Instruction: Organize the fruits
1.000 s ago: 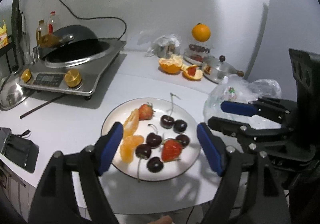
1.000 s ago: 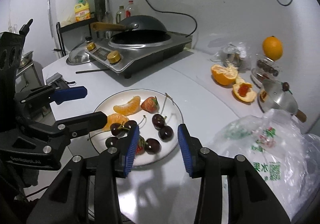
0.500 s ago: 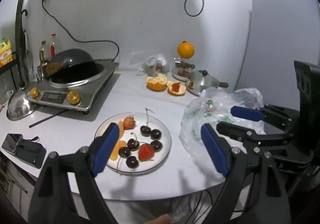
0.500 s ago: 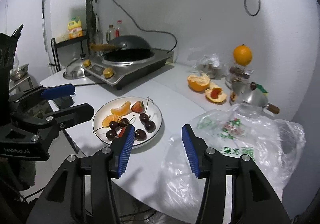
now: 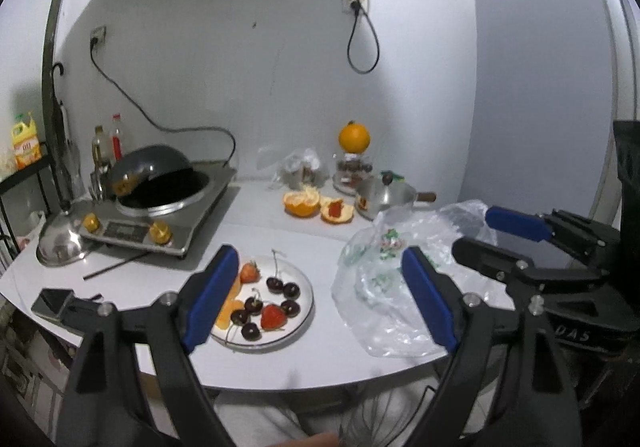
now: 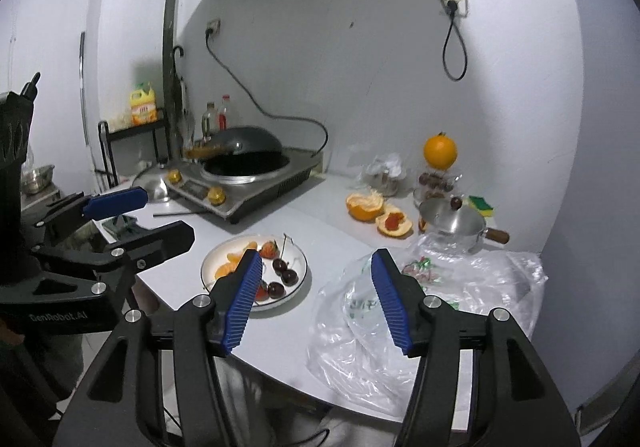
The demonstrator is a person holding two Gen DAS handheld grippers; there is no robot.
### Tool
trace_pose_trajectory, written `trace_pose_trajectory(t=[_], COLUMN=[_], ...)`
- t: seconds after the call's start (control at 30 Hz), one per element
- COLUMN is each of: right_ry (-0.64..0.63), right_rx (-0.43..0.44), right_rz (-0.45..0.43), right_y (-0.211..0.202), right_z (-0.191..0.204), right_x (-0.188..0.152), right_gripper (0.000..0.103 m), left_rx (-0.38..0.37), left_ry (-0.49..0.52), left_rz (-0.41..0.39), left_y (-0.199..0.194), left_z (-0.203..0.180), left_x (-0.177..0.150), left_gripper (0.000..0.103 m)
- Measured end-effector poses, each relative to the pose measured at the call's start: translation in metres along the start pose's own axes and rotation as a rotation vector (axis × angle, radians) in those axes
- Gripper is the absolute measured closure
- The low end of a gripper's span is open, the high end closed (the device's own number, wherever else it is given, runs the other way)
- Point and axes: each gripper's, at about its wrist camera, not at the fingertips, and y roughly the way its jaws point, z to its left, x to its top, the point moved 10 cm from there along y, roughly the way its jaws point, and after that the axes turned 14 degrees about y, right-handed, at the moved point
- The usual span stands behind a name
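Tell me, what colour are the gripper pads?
Blue pads; the right wrist view shows them best.

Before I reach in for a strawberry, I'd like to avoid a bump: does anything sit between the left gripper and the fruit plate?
Nothing visible does. The left gripper hangs open above the plate, with only bare air between them; the plastic bag lies off to the right.

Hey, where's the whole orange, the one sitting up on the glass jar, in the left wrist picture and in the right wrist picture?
Left wrist view: the whole orange sits just right of centre, against the back wall, atop the glass jar.
Right wrist view: the whole orange is right of centre, at mid-height, on the same jar.
Shared landmark: the orange peel halves lie on the counter just in front and to its left.
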Motion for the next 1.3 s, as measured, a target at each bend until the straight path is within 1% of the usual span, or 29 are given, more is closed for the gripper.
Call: trace_pose_trajectory(t=[0.07, 0.1, 0.13, 0.17, 0.37, 0.47, 0.63, 0.83, 1.3], right_ry=[0.002, 0.003, 0.005, 0.007, 0.039, 0.037, 0.03, 0.009, 0.005], right_rx=[-0.006, -0.01, -0.014, -0.018, -0.041, -0.065, -0.08, -0.093, -0.087], right_rz=[-0.024, -0.037, -0.051, -0.065, -0.137, -0.163, -0.206, -0.23, -0.226], right_y=[-0.012, -0.018, -0.025, -0.032, -0.071, -0.086, -0.107, -0.117, -0.114], right_z=[0.002, 0.002, 0.003, 0.005, 0.004, 0.002, 0.003, 0.005, 0.007], right_x=[0.005, 0.008, 0.011, 0.014, 0.032, 0.04, 0.046, 0.047, 0.045], right_gripper=[0.042, 0.041, 0.041, 0.039, 0.037, 0.031, 0.031, 0.031, 0.031], left_rx=[0.021, 0.041, 0.078, 0.089, 0.08, 0.075, 0.085, 0.098, 0.103], left_ry=[0.013, 0.024, 0.045, 0.053, 0.05, 0.034, 0.019, 0.02, 0.017], left_rz=[-0.02, -0.026, -0.032, -0.035, -0.077, -0.1, -0.136, -0.152, -0.145], left_y=[-0.011, -0.015, -0.022, -0.025, -0.053, -0.065, -0.083, -0.096, -0.096], left_z=[-0.003, -0.003, -0.004, -0.005, -0.012, -0.011, -0.01, -0.009, -0.009], left_x=[0.008, 0.011, 0.015, 0.018, 0.035, 0.045, 0.055, 0.058, 0.055], left_gripper=[0.018, 0.018, 0.018, 0.018, 0.018, 0.018, 0.018, 0.018, 0.018])
